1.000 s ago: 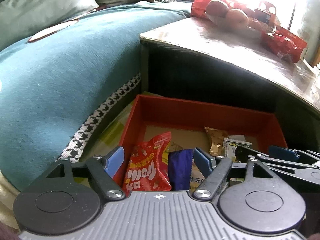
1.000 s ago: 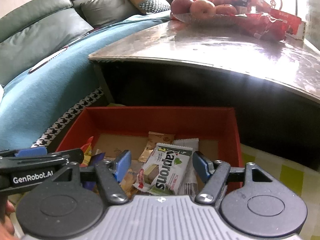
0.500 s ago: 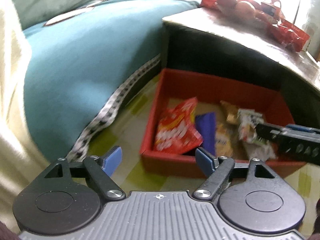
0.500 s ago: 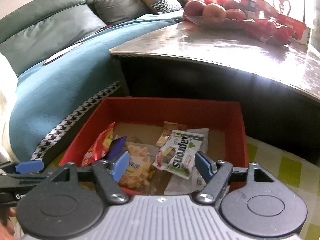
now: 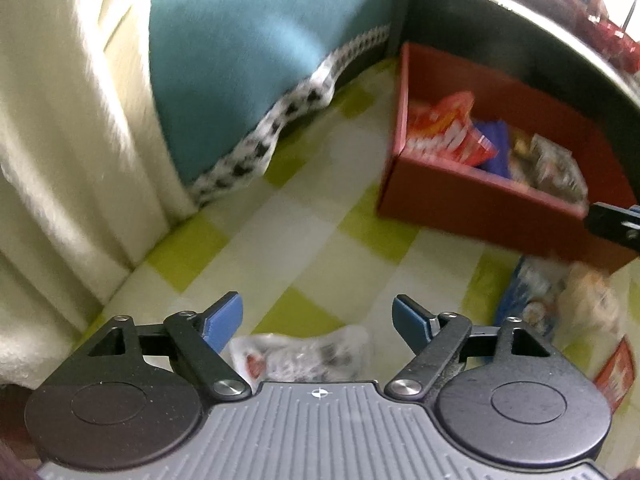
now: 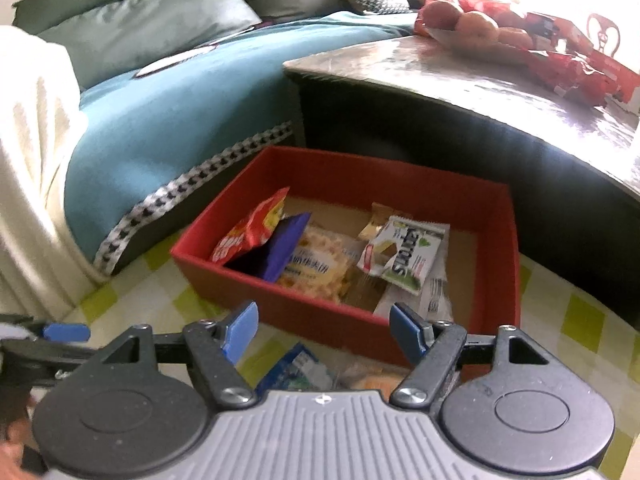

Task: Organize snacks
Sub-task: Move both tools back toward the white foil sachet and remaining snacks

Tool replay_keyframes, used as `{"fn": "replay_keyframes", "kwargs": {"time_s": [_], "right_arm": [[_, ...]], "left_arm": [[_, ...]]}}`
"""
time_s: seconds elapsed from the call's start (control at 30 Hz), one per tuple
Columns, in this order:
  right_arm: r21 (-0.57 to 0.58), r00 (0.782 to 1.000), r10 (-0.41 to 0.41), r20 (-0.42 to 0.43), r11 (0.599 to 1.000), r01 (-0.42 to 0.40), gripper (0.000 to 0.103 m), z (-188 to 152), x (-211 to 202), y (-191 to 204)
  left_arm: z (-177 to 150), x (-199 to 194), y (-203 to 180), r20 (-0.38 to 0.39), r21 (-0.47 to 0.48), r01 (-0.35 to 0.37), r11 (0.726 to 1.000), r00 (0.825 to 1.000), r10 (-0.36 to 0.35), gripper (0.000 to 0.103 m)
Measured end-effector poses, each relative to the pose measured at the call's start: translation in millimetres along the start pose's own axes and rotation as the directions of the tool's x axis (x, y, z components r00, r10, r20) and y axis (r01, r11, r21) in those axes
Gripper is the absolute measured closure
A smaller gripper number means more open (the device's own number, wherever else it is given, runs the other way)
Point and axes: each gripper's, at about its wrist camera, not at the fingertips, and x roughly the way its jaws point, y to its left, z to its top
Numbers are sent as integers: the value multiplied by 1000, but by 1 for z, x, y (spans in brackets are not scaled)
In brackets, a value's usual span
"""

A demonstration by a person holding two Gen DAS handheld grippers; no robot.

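Note:
A red box (image 6: 496, 248) stands on the checked floor mat and holds a red snack bag (image 6: 250, 232), a purple packet (image 6: 286, 248), a yellow cracker pack (image 6: 316, 264) and a white-green wafer pack (image 6: 404, 256). The box also shows in the left wrist view (image 5: 460, 204). My left gripper (image 5: 318, 318) is open and empty above a clear-wrapped snack (image 5: 300, 352) on the mat. My right gripper (image 6: 324, 330) is open and empty, in front of the box, above a blue packet (image 6: 298, 368) and a bun pack (image 6: 372, 380).
A dark coffee table (image 6: 460, 80) with fruit and red packets stands behind the box. A teal-covered sofa (image 6: 180, 100) and a cream blanket (image 5: 60, 120) lie to the left. More loose snacks (image 5: 560, 300) lie on the mat (image 5: 320, 220) to the right in the left wrist view.
Both grippers have pulled back out of the red box and away from it. The left one has swung left and down over the mat; loose snacks on the mat have come into view.

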Motion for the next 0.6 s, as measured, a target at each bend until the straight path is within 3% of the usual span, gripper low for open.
{"fn": "replay_keyframes", "kwargs": {"time_s": [0.27,0.43,0.6], "right_arm": [[-16,1000,0,-28,1000,-1,29,-11,-1,3],[-22,1000,8,-23,1000,-9,29,-12,-6,3],[-32,1000,11,-25,999,-11,29,-17,-13,5]], "left_arm": [[7,20,10,-51,-13,116,993,992,-117,17],[-12,17,6,-104,51,150,987,984,-144,17],[-32,6,10,-148,21,203,979,969,-198,16]]}}
